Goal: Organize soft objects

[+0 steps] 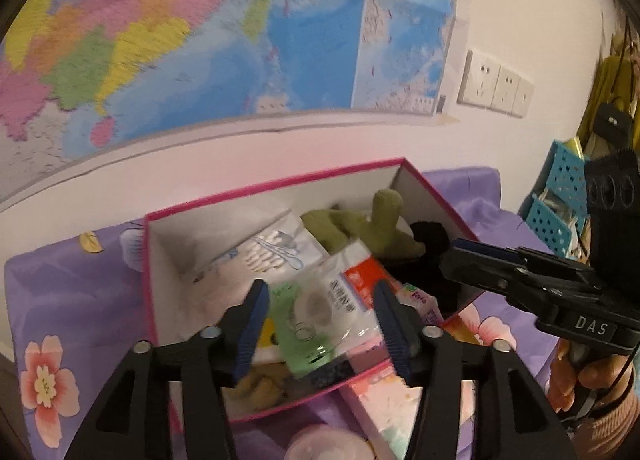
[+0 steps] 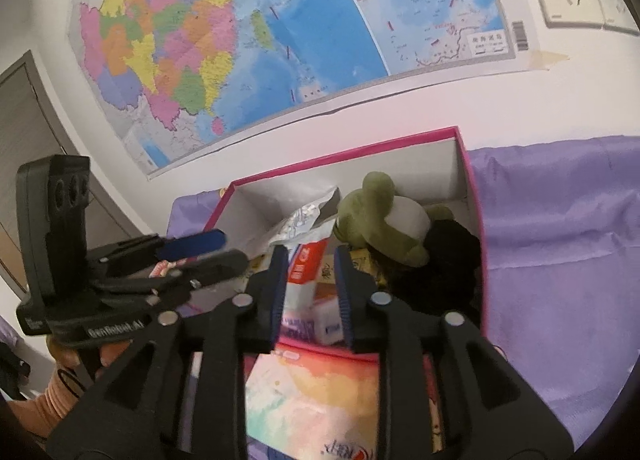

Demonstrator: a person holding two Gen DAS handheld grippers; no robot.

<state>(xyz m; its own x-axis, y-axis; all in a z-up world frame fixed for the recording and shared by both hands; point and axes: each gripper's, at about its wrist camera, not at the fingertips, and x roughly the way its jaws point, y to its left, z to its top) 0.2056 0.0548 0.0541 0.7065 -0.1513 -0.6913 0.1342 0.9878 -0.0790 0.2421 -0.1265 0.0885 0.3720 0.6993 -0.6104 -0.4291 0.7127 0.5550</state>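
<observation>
Hovering above the pink box (image 1: 430, 184), your left gripper (image 1: 320, 324) and right gripper (image 2: 310, 292) both stand released, grasping nothing. The green plush (image 2: 376, 216) lies ahead inside. Descending carelessly, you may snag the loose packets (image 1: 320, 300) directly between the fingers.

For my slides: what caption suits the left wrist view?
Open left gripper above pink-rimmed box holding green plush toy.

One pink-rimmed box (image 1: 436, 196); one green plush toy (image 1: 360, 226); one black soft item (image 1: 430, 238); one cotton-swab packet (image 1: 272, 252); two grippers: left (image 1: 322, 324), right (image 2: 312, 292); one wall map (image 2: 248, 44); one pastel packet (image 2: 312, 392).
</observation>
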